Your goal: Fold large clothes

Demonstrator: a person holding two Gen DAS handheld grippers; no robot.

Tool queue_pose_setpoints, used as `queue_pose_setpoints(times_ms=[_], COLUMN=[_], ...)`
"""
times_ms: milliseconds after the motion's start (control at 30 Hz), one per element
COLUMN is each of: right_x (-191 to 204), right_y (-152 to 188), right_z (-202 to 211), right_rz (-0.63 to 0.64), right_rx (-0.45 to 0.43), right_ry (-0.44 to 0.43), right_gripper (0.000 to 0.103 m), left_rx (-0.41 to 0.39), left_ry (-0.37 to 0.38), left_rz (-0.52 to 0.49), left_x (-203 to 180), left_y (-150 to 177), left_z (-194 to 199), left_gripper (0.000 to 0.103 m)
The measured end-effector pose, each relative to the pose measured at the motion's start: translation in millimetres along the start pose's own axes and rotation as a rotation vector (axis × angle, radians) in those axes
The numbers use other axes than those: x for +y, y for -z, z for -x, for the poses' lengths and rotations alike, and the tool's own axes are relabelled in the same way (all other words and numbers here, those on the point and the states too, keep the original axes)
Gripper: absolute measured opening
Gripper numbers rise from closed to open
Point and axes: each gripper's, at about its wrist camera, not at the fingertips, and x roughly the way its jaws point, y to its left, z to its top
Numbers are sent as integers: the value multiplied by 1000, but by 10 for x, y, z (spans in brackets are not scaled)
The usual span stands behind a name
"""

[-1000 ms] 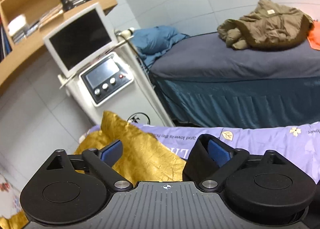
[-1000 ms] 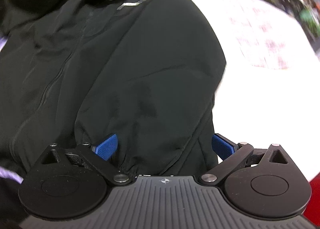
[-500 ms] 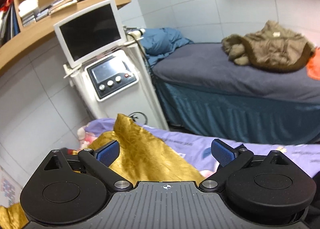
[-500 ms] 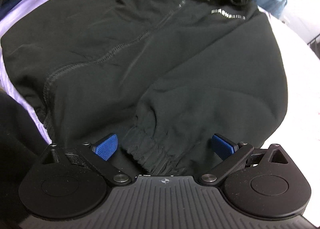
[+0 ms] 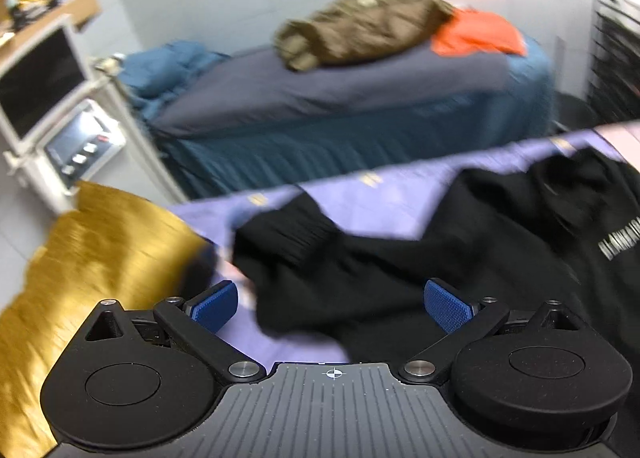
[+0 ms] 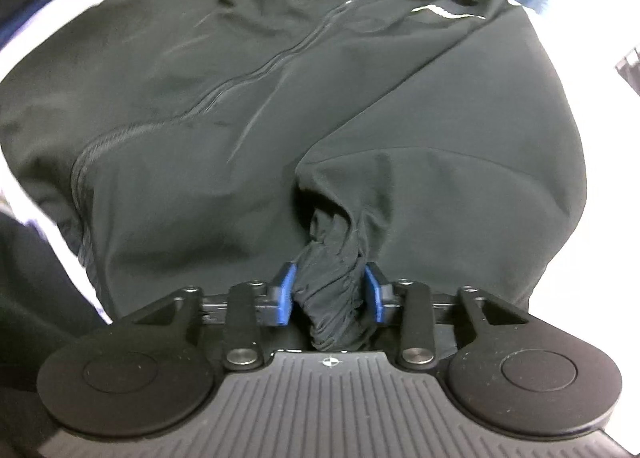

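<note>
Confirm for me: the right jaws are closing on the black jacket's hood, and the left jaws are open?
Not the hood. The right wrist view shows the right gripper jaws closing on the gathered sleeve cuff of the black jacket. The left gripper is open, as you said.

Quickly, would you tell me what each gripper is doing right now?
Left gripper: open, holding nothing, above the black jacket's sleeve.
Right gripper: jaws closing, bunched sleeve cuff of the jacket pinched between its pads.
</note>
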Motion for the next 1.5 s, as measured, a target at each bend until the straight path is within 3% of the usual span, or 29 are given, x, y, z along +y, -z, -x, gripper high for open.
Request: queue_pose_setpoints(times_ms=[233, 433, 533, 733, 900, 1067, 1200, 1367, 1467, 1500], right_x=[-183, -627, -959, -1831, -2578, -3400, -3980, -4373, -4368, -4334], right_y=[-18, -158, -223, -360, -483, -553, -548, -614, -686, -699], right_z=[267, 397, 517, 801, 1026, 1108, 915, 565, 316, 276], right_rz=[-167, -288, -353, -455, -480, -526, -641, -734, -763, -771], right_rx=[-111, -180, -233, -335, -388, -382, -334, -269, -223, -229], right_ry=[18, 52, 90, 227, 410, 562, 580, 566, 578, 580], right_gripper=[31, 30, 30, 29, 29, 29, 28, 29, 42, 61], left_rx=[118, 218, 227, 225, 232, 245, 264, 302, 321, 322], left_ry=[87, 136, 126, 114, 93, 55, 19, -24, -39, -44], left_rz=[-16, 7, -9, -32, -2, 52, 116, 207, 266, 282], left_x=[-443, -623, -668, -722, -681, -582, -469, -347, -293, -279], left_y=[438, 786, 881, 946, 998, 1098, 1248, 1447, 1532, 1557], left_z=[28, 61, 104, 209, 304, 371, 444, 527, 560, 577], left_gripper=[103, 103, 103, 103, 103, 103, 103, 103, 103, 103])
